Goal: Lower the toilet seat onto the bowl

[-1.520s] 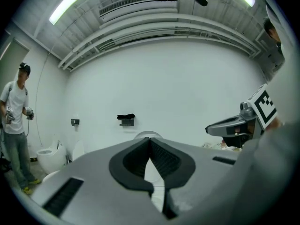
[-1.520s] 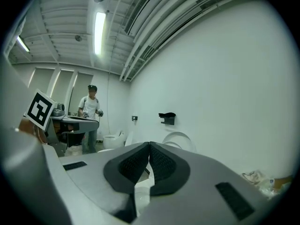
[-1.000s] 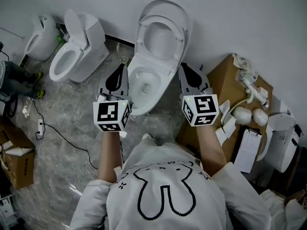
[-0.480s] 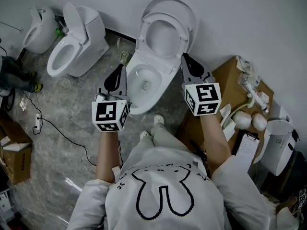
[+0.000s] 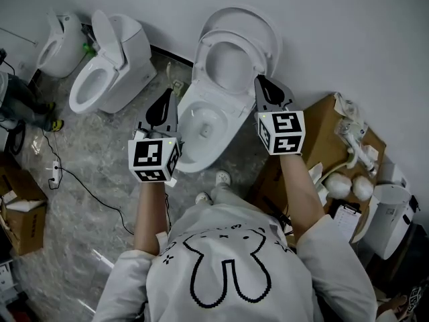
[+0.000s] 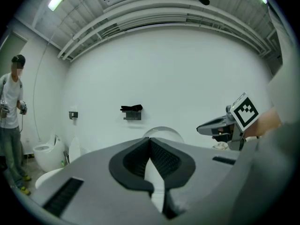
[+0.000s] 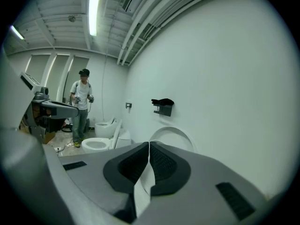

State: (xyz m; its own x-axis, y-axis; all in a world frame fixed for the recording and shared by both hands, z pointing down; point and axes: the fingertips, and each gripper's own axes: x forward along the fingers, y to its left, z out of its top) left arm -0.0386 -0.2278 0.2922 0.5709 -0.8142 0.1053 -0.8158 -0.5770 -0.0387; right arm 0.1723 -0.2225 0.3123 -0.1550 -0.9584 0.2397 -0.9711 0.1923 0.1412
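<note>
A white toilet stands against the wall with its seat (image 5: 209,51) and lid (image 5: 269,27) both raised above the open bowl (image 5: 192,154). My right gripper (image 5: 257,78) is shut and empty, its tip right at the raised seat's right edge; whether it touches I cannot tell. My left gripper (image 5: 168,92) is also shut with nothing in it and hovers by the bowl's left side. In the left gripper view the shut gripper (image 6: 150,140) points at the lid's top (image 6: 163,131). The right gripper (image 7: 149,143) points at the same raised lid (image 7: 176,135).
Two more toilets (image 5: 110,72) (image 5: 57,42) stand to the left. A cardboard box (image 5: 326,123) with clutter is close on the right, a white bin (image 5: 392,213) beyond it. A cable (image 5: 77,183) runs over the floor. A person (image 7: 83,108) stands at the far left.
Both grippers have moved forward towards the toilet. The right one now reaches the raised seat's right edge, and the left has come alongside the bowl. Both stayed shut.
</note>
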